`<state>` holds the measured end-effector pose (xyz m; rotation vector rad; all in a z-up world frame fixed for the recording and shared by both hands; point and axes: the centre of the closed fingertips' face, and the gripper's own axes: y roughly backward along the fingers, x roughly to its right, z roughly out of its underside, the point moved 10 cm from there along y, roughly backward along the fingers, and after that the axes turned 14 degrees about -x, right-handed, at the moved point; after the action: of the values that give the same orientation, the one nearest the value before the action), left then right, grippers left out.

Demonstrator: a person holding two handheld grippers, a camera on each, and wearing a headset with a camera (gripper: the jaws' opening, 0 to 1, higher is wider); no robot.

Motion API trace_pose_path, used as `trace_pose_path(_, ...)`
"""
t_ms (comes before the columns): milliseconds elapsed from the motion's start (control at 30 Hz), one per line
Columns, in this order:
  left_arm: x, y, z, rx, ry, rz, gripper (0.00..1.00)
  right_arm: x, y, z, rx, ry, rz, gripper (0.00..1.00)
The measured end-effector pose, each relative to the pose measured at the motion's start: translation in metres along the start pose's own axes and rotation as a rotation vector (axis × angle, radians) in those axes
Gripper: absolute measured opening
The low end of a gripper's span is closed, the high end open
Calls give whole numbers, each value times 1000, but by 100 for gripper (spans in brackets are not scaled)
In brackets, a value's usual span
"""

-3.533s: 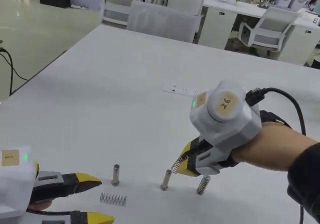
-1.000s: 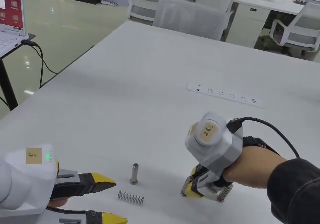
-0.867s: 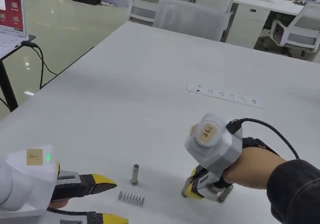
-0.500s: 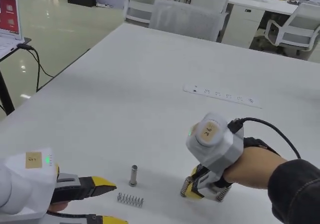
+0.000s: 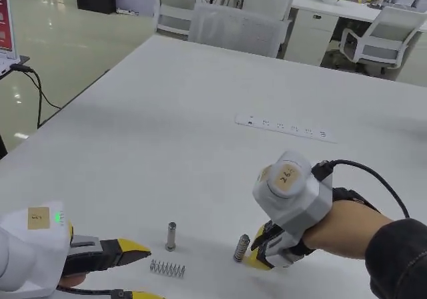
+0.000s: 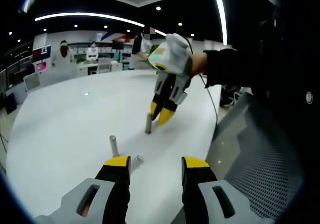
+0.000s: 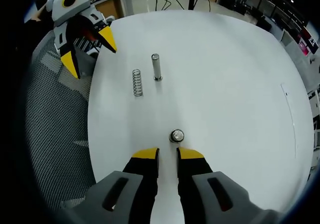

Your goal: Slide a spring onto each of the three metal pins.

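Right hand-held gripper (image 7: 168, 153) beside pin (image 7: 176, 135); head view reveals spring (image 5: 241, 247).

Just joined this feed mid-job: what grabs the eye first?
The right gripper hovers beside a spring-covered pin near the front edge of the white table. To its left stand a bare pin and a loose spring lying flat, with the open left gripper just beyond.

Your right gripper (image 5: 259, 256) has a white housing with a round tan label (image 5: 285, 177) and a black cable (image 5: 365, 173). Your left gripper (image 5: 139, 271) carries a square tan sticker (image 5: 37, 217) and a green light (image 5: 59, 217). Both have grey jaws tipped yellow. Your sleeve (image 5: 403, 255) is dark.
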<state>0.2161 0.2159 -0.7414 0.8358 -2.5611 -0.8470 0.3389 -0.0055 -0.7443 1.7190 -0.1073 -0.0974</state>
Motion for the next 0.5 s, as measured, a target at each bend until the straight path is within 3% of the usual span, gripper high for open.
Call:
trace_pose_path(267,2,0,-1,1,-7,3,34,-12,1,4,3,-5,-5,11)
trace_pose_path(500,2,0,-2,9,-6,0,34,-29,1,-5,16,24,-24,11)
